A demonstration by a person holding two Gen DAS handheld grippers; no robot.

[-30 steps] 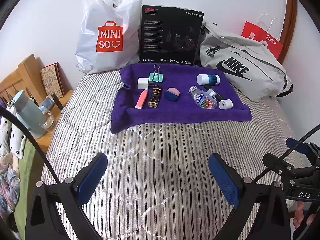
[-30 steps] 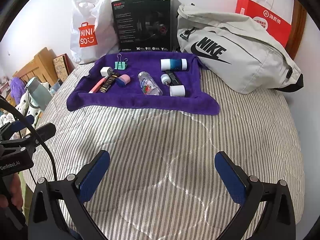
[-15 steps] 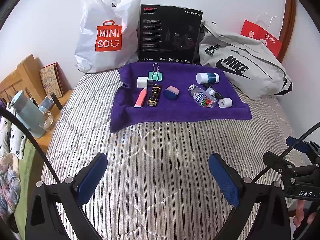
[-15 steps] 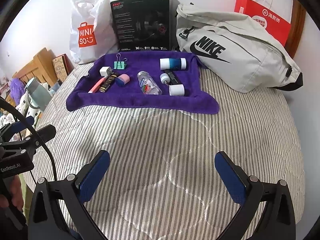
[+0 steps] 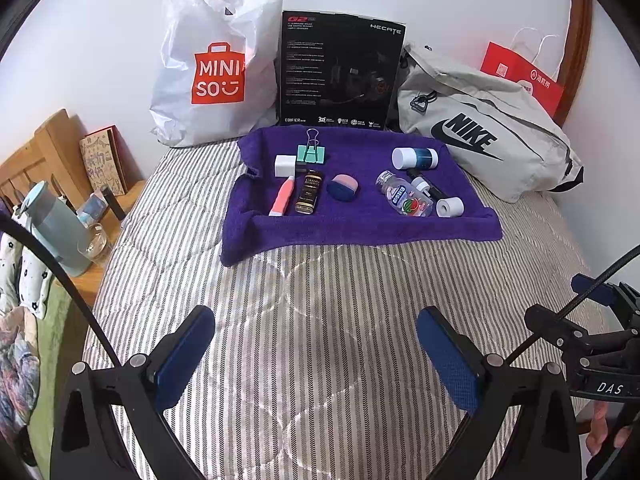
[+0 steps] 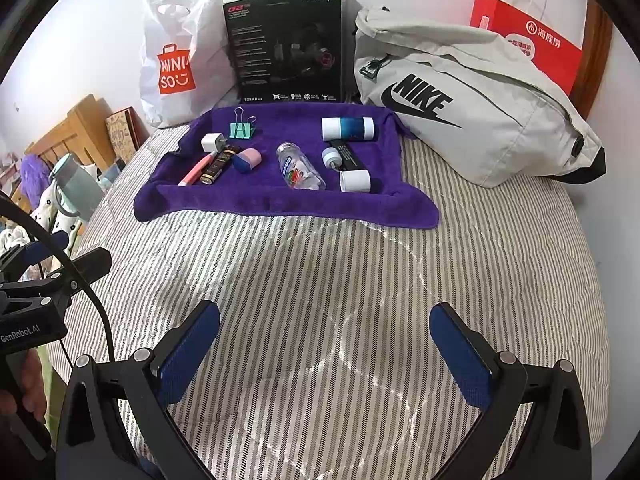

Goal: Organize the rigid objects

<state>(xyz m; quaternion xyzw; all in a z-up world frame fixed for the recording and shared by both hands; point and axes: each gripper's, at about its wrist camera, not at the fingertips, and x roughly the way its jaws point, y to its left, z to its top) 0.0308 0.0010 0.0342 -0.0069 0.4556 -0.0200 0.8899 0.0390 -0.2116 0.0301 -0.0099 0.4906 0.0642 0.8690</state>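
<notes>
While both of my tongs hang low over the striped quilt (image 5: 312, 320), I can see the soft, fuzzy purple towel (image 5: 360, 224) spread flat farther up the bed, its near edge rumpled into a low ridge. On its left half lie hard little things: a white cube plug (image 5: 285, 166), a mint binder clip (image 5: 311, 153) with wire loops, a slim coral tube (image 5: 282, 196), a glossy black-and-gold box (image 5: 309, 192) and a rounded pink-and-navy eraser (image 5: 343, 187). On the right half lie a white-and-teal cylinder (image 5: 415, 158) on its side, a clear plastic bottle (image 5: 404, 199) with a printed label, a black stick with a white cap (image 5: 428, 186) and a short white roll (image 5: 449, 206).

My left gripper (image 5: 316, 354) is spread wide with nothing between its textured blue pads (image 5: 185, 356); my right gripper (image 6: 325, 354) is likewise spread wide and empty. All the small objects sit well apart from both, straight ahead beyond a broad stretch of bare quilt, so I have free room in front.

Behind the towel, touching or just beside its far edge, stand a crinkled white plastic bag (image 5: 216, 60), a matte black carton (image 5: 340, 72) and a slouching grey fabric bag (image 6: 472, 100), with a red paper bag (image 6: 528, 40) behind that. To the left, the quilt drops off beside a wooden ledge (image 5: 60, 152) crowded with a pale blue jug (image 5: 56, 228).
</notes>
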